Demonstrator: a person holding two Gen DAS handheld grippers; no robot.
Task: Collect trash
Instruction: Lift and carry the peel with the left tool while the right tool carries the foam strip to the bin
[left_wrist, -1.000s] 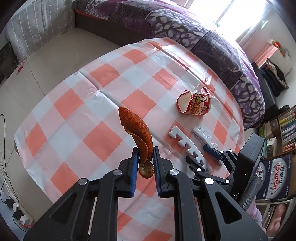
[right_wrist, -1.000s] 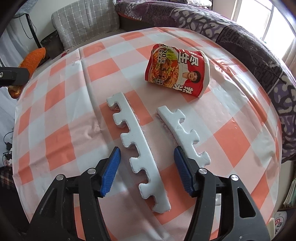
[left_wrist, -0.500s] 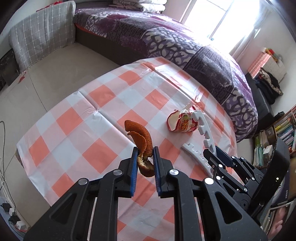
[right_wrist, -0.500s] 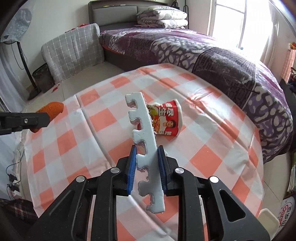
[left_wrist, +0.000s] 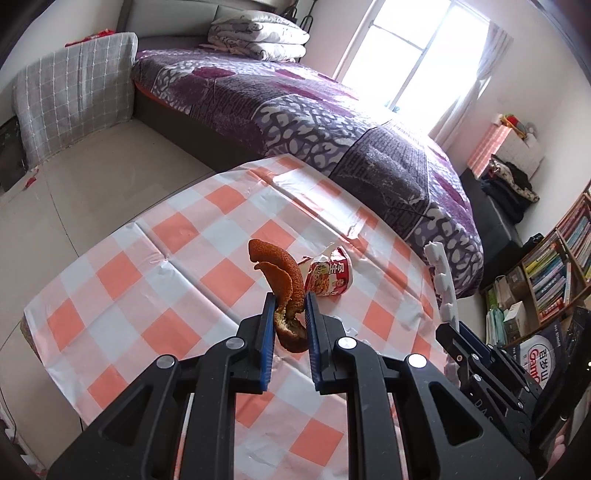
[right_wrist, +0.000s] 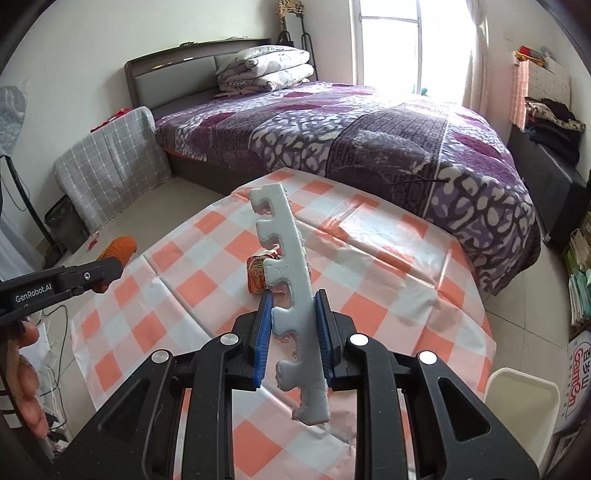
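Observation:
My left gripper (left_wrist: 289, 314) is shut on a curled orange peel (left_wrist: 281, 273) and holds it above the orange-and-white checked table (left_wrist: 147, 266). My right gripper (right_wrist: 293, 314) is shut on a white notched foam strip (right_wrist: 286, 266) that stands upright in its jaws, also lifted off the table. The strip also shows in the left wrist view (left_wrist: 441, 280). A crushed red instant-noodle cup (left_wrist: 330, 275) lies on the table beyond both grippers; in the right wrist view the cup (right_wrist: 257, 273) is partly hidden behind the strip. The second foam strip is not visible.
A bed with a purple patterned cover (right_wrist: 369, 136) stands just past the table. A white bin (right_wrist: 517, 402) sits at the lower right of the table. Bookshelves (left_wrist: 554, 273) stand to the right. A grey checked cushion (left_wrist: 74, 99) leans at the left.
My right gripper shut on the foam strip and lifted it off the table. Both grippers rose and drew back from the table; the left one kept the peel.

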